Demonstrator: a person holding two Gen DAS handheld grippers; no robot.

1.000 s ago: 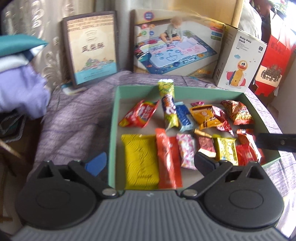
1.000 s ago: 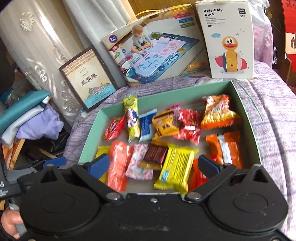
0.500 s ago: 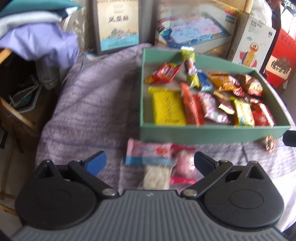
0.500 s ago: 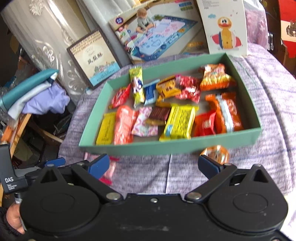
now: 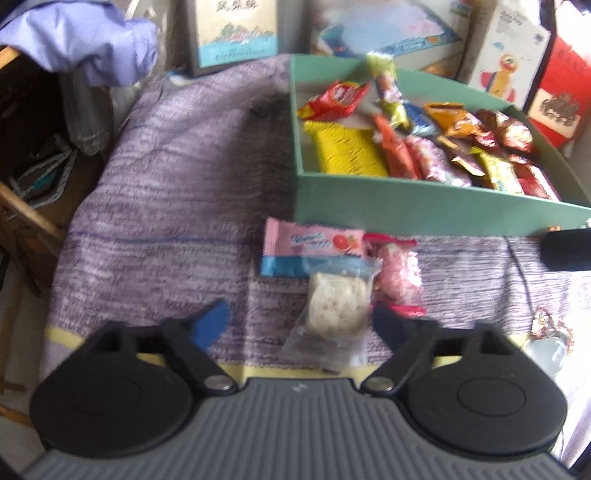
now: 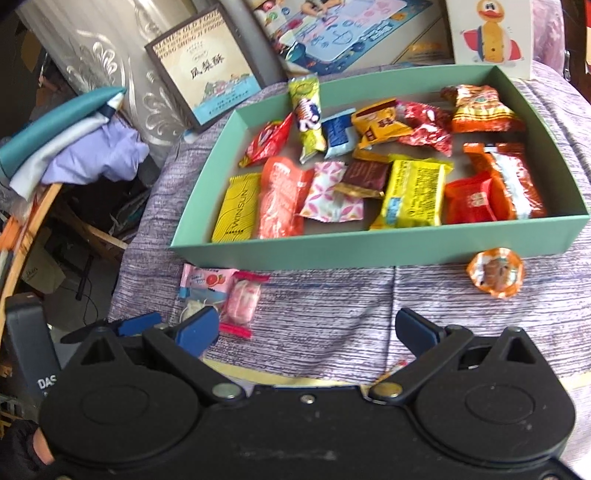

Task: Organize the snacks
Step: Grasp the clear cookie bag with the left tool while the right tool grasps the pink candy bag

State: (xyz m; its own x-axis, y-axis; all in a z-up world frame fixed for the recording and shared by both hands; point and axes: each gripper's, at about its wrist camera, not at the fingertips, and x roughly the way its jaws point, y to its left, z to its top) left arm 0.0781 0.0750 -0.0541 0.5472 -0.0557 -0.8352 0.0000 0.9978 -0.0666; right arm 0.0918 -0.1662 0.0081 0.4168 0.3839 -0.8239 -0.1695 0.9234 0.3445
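A green box (image 6: 369, 248) (image 5: 406, 214) holds several wrapped snacks. In front of it on the purple cloth lie a pink and blue packet (image 5: 314, 251) (image 6: 201, 280), a clear bag with a white snack (image 5: 338, 306) and a pink candy (image 5: 400, 273) (image 6: 242, 301). An orange wrapped snack (image 6: 495, 273) lies at the box's front right corner. My left gripper (image 5: 301, 319) is open, low over the clear bag. My right gripper (image 6: 308, 330) is open above the cloth, between the pink candy and the orange snack.
Framed picture (image 6: 207, 74), play-mat box (image 6: 351, 33) and duck toy box (image 6: 491, 37) stand behind the green box. Clothes and clutter (image 6: 74, 147) lie beyond the left table edge. A small shiny wrapped item (image 5: 550, 336) lies at the near right. A red bag (image 5: 561, 92) stands at far right.
Both grippers have pulled back from over the box toward the near edge of the table. The loose snacks in front of the box have come into view. Both stay open.
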